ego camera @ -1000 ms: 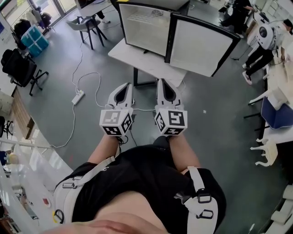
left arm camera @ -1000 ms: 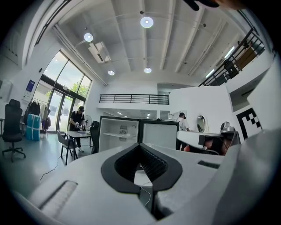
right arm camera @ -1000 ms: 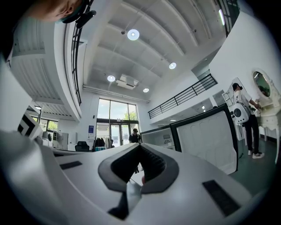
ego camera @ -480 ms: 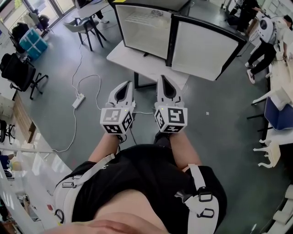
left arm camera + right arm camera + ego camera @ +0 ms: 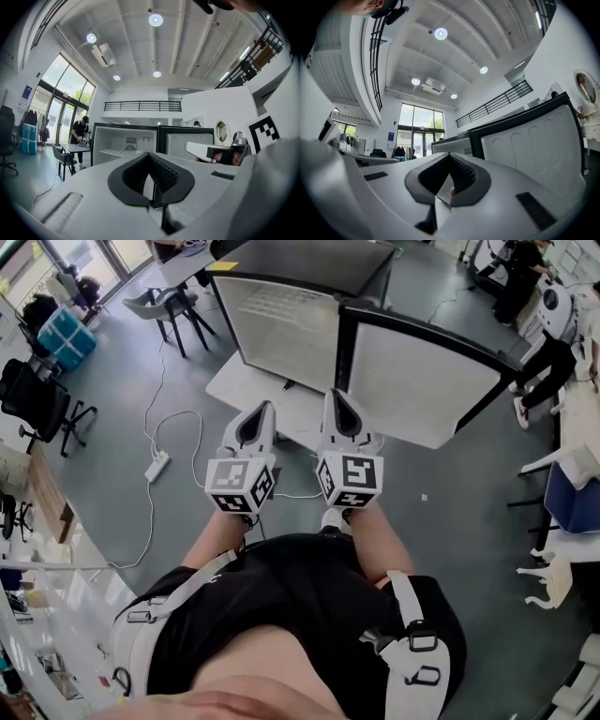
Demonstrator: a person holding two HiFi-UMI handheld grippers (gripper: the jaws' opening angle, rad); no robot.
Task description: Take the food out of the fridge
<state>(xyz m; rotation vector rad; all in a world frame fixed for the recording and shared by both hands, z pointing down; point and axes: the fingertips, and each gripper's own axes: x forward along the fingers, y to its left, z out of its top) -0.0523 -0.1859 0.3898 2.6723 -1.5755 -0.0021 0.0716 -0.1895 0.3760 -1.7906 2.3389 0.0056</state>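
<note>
A small fridge stands open on a white table just ahead of me. Its door is swung out to the right. The inside is white, with a wire shelf, and I can make out no food in it from here. My left gripper and right gripper are held side by side in front of my body, pointing at the fridge, short of it. Both are shut with nothing in them. Along the left gripper I see the open cavity, and along the right gripper the door's inner panel.
A power strip with a white cable lies on the grey floor to the left. Chairs, a black office chair and a blue crate stand further left. People and white furniture are at the right.
The fridge and its table have drawn closer and slid down toward the grippers in the head view. The grippers keep their pose, side by side and shut.
</note>
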